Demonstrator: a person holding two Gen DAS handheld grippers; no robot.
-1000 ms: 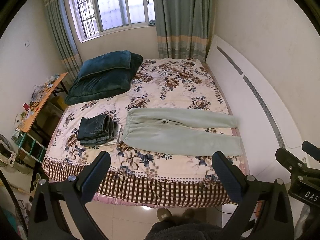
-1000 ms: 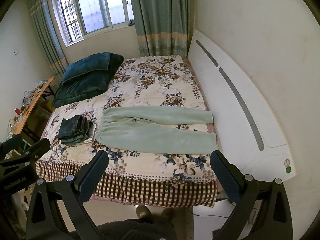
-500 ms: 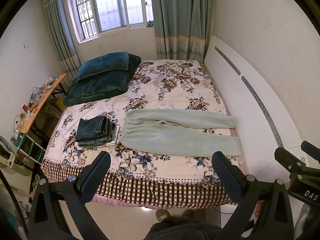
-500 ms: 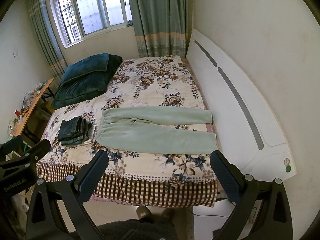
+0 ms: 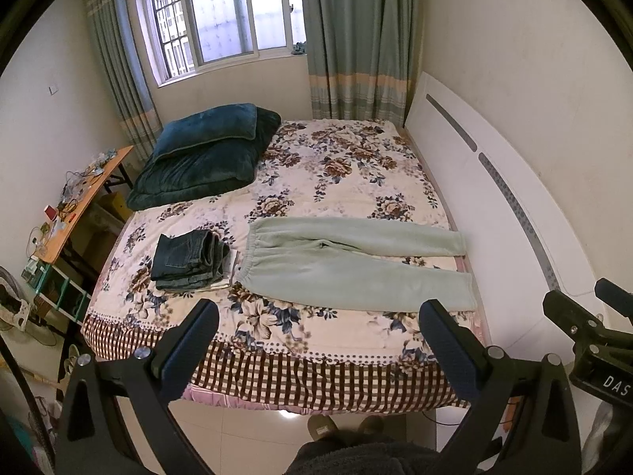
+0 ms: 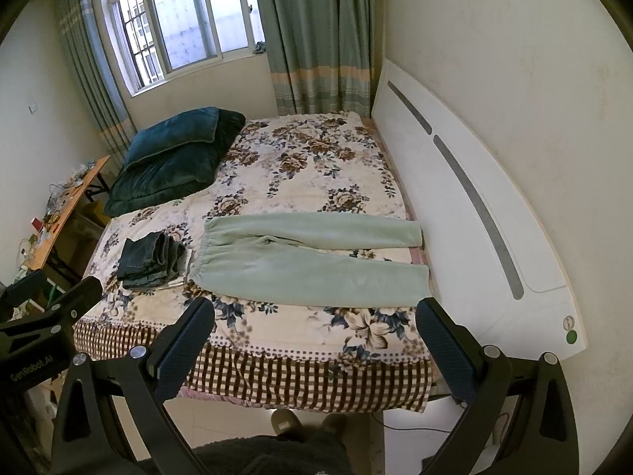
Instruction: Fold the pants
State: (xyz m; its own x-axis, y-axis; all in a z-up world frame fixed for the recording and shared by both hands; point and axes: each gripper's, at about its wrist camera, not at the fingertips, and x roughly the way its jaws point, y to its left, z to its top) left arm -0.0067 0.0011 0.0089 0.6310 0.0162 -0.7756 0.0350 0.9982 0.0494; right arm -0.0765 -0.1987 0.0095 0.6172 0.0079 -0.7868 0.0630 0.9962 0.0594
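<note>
The pale green pants (image 5: 348,265) lay flat and unfolded across the near part of the bed (image 5: 336,182), in the centre of the left wrist view, waistband toward the left of the frame and both legs running toward the white headboard (image 5: 474,182) on the right. Just beside the waistband, to its left, sat a folded stack of dark jeans (image 5: 190,259), apart from the green cloth. A dark teal quilt with a pillow on it (image 5: 209,154) filled the upper left corner of the bed.

The left hand-held gripper (image 5: 316,340) hung above the bed's near edge with its fingers spread wide, nothing between them. The right hand-held gripper (image 6: 314,336) stood the same way, spread and empty, over the checked border of the bedspread.

At the lower right edge of the left wrist view the other tool's body bore the letters "DAS" (image 5: 613,382), cut off by the frame. At the lower left of the right wrist view the neighbouring tool read "GenRobot.AI" (image 6: 31,368). A cluttered wooden tabletop (image 5: 79,206) stood at the left edge.
</note>
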